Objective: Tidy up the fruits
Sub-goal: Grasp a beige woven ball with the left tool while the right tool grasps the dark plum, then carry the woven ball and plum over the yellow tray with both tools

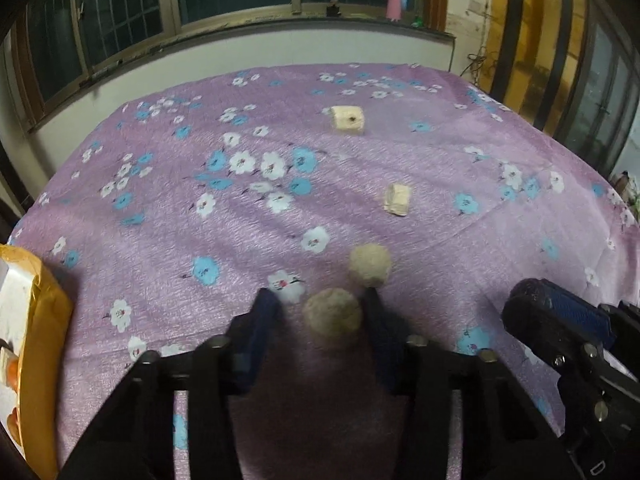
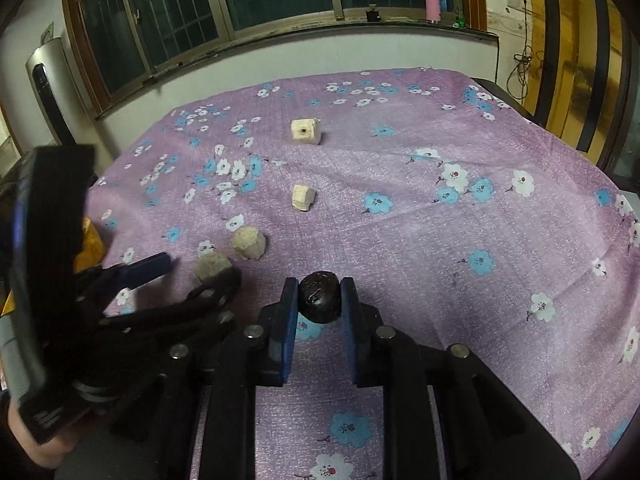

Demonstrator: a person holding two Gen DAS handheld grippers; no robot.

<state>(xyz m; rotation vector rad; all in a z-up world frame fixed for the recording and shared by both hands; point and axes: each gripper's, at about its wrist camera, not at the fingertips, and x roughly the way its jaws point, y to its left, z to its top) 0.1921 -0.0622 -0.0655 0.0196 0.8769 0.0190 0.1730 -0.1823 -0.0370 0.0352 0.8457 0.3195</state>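
At the far left edge a yellow tray [image 1: 44, 312] shows, with something orange inside it, likely fruit already sorted. Next come the left tongs [image 1: 318, 294], standing open around a tan ball [image 1: 332, 312] on the cloth [image 1: 440, 152]. The ball lies between the pads, close against one finger, with a clear gap at the other, so nothing is clamped yet. Just beyond it sits a second ball [image 1: 370, 264], near but apart. Both are round, matte and rough-skinned. They look light and fairly firm, and the coarse surface should give good purchase, so a grip across the widest part is best. Being round, they may roll if nudged from one side.

Further back lie two pale chunks [image 1: 397, 199], squarish and cut-looking, one with a dark spot on its face. Flat sides offer easy hold, though they may crumble under a hard squeeze.

To the right, the right tongs [image 2: 319, 285] are closed on a dark fruit [image 2: 320, 298], both pads against its sides, low over the cloth. It is nearly black, glossy and slightly wrinkled. That shine suggests a slick, perhaps soft skin, so firm but gentle pressure across the middle seems wise, or it could squirt out
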